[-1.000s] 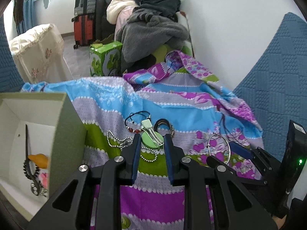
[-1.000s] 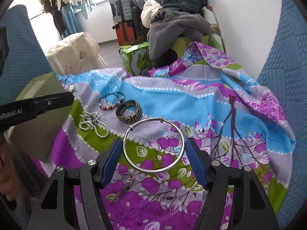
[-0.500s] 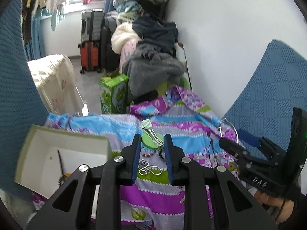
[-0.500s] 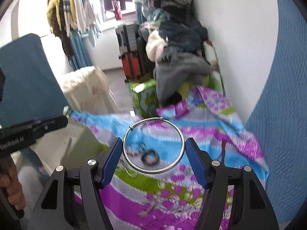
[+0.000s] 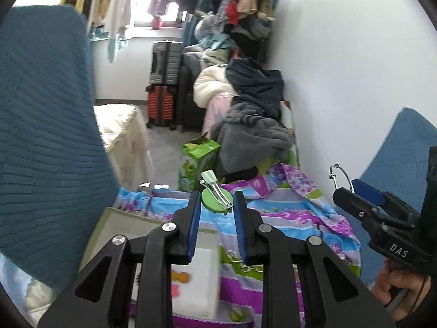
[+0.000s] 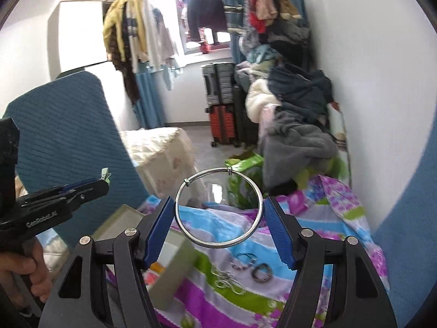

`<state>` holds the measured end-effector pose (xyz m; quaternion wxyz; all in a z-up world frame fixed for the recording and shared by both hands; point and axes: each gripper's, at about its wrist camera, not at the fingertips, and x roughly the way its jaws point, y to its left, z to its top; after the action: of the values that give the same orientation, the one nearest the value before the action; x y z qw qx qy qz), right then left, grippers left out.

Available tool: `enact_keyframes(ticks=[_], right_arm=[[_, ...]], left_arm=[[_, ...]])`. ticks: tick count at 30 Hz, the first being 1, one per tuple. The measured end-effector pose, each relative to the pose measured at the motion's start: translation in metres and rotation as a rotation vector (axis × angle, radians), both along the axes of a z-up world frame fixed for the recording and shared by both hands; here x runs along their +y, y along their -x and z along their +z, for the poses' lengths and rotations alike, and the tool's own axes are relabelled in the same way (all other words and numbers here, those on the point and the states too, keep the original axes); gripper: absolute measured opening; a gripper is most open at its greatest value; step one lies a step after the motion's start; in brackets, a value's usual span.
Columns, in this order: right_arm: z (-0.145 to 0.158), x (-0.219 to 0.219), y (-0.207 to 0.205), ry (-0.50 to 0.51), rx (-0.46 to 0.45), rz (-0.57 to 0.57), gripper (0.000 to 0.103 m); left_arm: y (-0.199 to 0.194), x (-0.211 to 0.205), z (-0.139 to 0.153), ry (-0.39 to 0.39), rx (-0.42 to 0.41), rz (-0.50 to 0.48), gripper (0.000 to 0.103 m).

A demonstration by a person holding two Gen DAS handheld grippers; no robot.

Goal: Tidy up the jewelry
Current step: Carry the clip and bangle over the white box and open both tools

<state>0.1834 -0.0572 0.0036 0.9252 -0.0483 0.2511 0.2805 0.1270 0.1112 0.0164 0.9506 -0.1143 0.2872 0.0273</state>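
My left jaws [image 5: 217, 205] are closed on a green clip [image 5: 216, 201]. The clip is round and green with a silver metal part on top, and it sticks up past the blue pads [image 5: 194, 225]. My right jaws [image 6: 219, 214] are squeezing a ring [image 6: 218, 207], a big thin silver hoop. Each blue pad touches one side of the hoop, so it sits flat between them. Both things are held up in the air, above the cloth.

In the left view, my right jaws [image 5: 347, 184] show at the right side with the ring [image 5: 340, 175] poking up from them, and a hand [image 5: 393, 287] holds the handle. In the right view, my left jaws [image 6: 105, 181] show at the left side, with a bit of the clip [image 6: 106, 174] at the tip.

Under my left jaws is a box [image 5: 114, 218] with green walls and a white inside. Some small things lie in it, one of them orange, but they are too blurry to name. The box [image 6: 174, 270] also shows under the right jaws.

Beside the box is a cloth [image 6: 322, 235] with blue, purple and green stripes. On it lie a dark band [image 6: 261, 272], a dark beaded loop [image 6: 243, 261] just beside it, and a pale chain [image 6: 226, 281] near them.

Blue chair backs [image 5: 46, 125] stand on both sides. Farther off are a green bag [image 5: 200, 153], a heap of clothes [image 5: 251, 125] by the white wall and two cases [image 5: 164, 87], one grey on one red.
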Motion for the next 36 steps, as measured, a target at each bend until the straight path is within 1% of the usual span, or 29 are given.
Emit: enact_keyframes(ticks=[6,9,15,20,24,28,31,34,35,36], right_arm=[[-0.015,0.053,-0.007,0.021,0.034,0.097,0.066],[-0.033,0.079,-0.01,0.054,0.07,0.15,0.066],[-0.077,0.12,-0.012,0.142,0.157,0.228,0.066],[-0.107,0.139,-0.019,0.209,0.224,0.239,0.066],[-0.126,0.151,-0.023,0.271,0.251,0.239,0.066],[-0.135,0.157,-0.024,0.295,0.278,0.241,0.066],[-0.141,0.161,-0.023,0.306,0.291,0.249,0.067],[-0.143,0.16,-0.023,0.306,0.31,0.239,0.067],[-0.142,0.16,-0.023,0.303,0.306,0.239,0.069],[-0.139,0.159,-0.022,0.297,0.297,0.24,0.074]], left_arm=[[0.007,0.046,-0.018,0.02,0.038,0.076,0.025],[0.009,0.06,-0.033,0.029,0.074,0.097,0.025],[0.005,0.083,-0.075,0.076,0.154,0.131,0.025],[-0.001,0.097,-0.103,0.101,0.213,0.136,0.025],[-0.004,0.105,-0.121,0.115,0.257,0.14,0.025],[-0.003,0.112,-0.134,0.128,0.289,0.144,0.025],[-0.002,0.113,-0.137,0.137,0.296,0.145,0.025],[0.0,0.113,-0.138,0.163,0.296,0.136,0.025],[-0.001,0.113,-0.137,0.165,0.302,0.139,0.025],[-0.002,0.113,-0.137,0.169,0.31,0.139,0.025]])
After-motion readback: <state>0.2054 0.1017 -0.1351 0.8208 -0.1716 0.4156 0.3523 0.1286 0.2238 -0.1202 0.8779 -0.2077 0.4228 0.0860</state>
